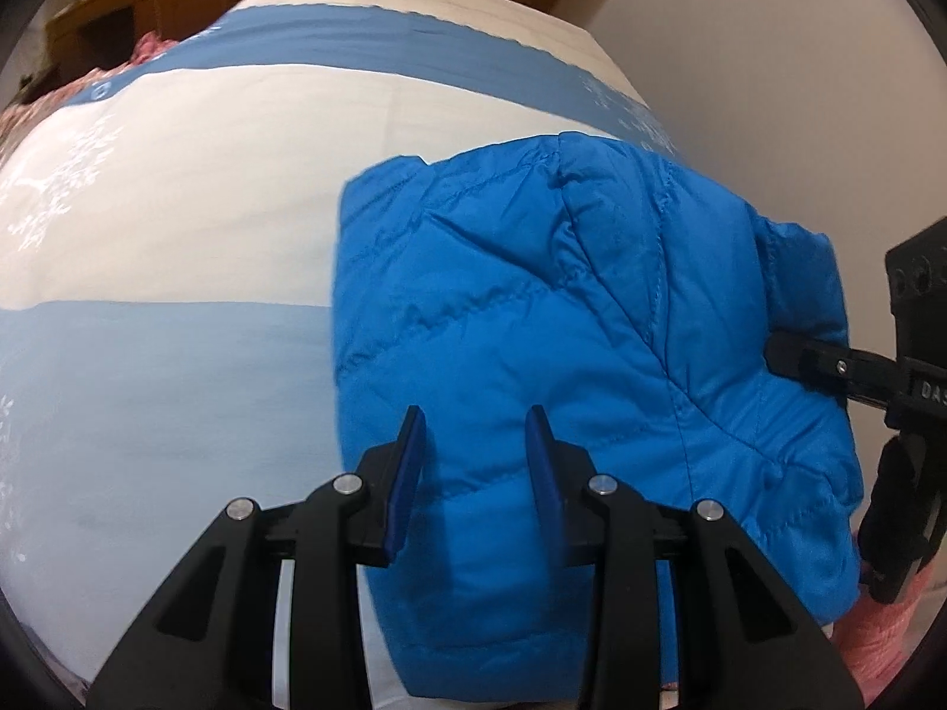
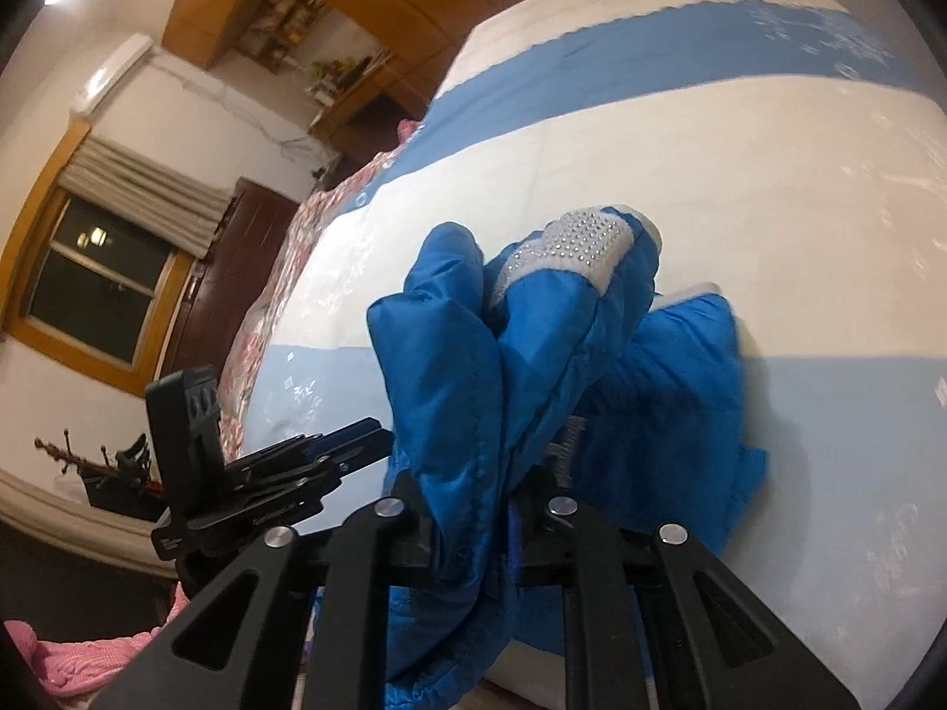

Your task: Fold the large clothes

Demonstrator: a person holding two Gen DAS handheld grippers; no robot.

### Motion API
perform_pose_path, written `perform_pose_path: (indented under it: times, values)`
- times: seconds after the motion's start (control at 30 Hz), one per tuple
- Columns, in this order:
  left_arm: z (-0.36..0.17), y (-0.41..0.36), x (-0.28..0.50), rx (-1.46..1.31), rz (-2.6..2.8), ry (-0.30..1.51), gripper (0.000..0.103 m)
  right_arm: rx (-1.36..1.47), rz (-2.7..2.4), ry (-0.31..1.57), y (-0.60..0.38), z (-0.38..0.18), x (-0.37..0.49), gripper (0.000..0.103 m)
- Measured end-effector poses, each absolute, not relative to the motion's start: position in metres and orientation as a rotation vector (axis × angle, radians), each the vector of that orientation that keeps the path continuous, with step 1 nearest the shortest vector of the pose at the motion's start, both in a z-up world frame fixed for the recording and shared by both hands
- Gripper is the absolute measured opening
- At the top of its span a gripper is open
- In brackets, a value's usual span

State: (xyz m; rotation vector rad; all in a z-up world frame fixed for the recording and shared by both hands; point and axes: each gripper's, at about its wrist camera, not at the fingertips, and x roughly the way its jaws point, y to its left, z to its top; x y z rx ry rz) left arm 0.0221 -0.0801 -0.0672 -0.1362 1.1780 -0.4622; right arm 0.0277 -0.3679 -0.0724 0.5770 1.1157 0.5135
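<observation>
A bright blue quilted jacket (image 1: 562, 319) lies folded into a compact bundle on the bed. My left gripper (image 1: 476, 432) is open, its blue pads hovering over the jacket's near edge with nothing between them. My right gripper (image 1: 793, 355) comes in from the right and is shut on the jacket's right edge. In the right wrist view the jacket (image 2: 521, 355) bunches up between the jaws of the right gripper (image 2: 503, 509), and a grey studded cuff tab (image 2: 586, 242) shows on top. The left gripper (image 2: 349, 441) appears at the left.
The bed has a blue-and-white striped cover (image 1: 177, 248). A pink floral quilt (image 2: 266, 296) lies along its far side. Pink cloth (image 2: 77, 657) sits near the bed's edge. A window (image 2: 94, 284), dark cabinet and wooden shelves stand beyond. A white wall (image 1: 769, 59) is at the right.
</observation>
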Motion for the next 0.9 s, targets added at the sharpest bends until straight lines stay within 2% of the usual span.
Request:
perform_pose_path:
  times: [0.2,0.37,0.6,0.73,0.9]
  values:
    - [-0.09,-0.103,0.022,-0.102,-0.493,1.221,0.035,0.65,0.444,1.182,-0.391,-0.116,0.019,0.015]
    - [-0.109,-0.108,0.022,-0.089,-0.502,1.239,0.034,0.696,0.407,1.247,-0.404,-0.167,0.019,0.02]
    - [-0.126,-0.118,0.021,-0.082,-0.489,1.226,0.034,0.832,0.415,1.236,-0.412,-0.217,0.011,0.024]
    - [-0.116,-0.114,0.024,-0.108,-0.474,1.253,0.034,0.723,0.389,1.268,-0.407,-0.198,0.011,0.035]
    - [-0.092,-0.1,0.013,-0.058,-0.441,1.218,0.034,0.372,0.285,1.195,-0.385,-0.121,0.0,0.035]
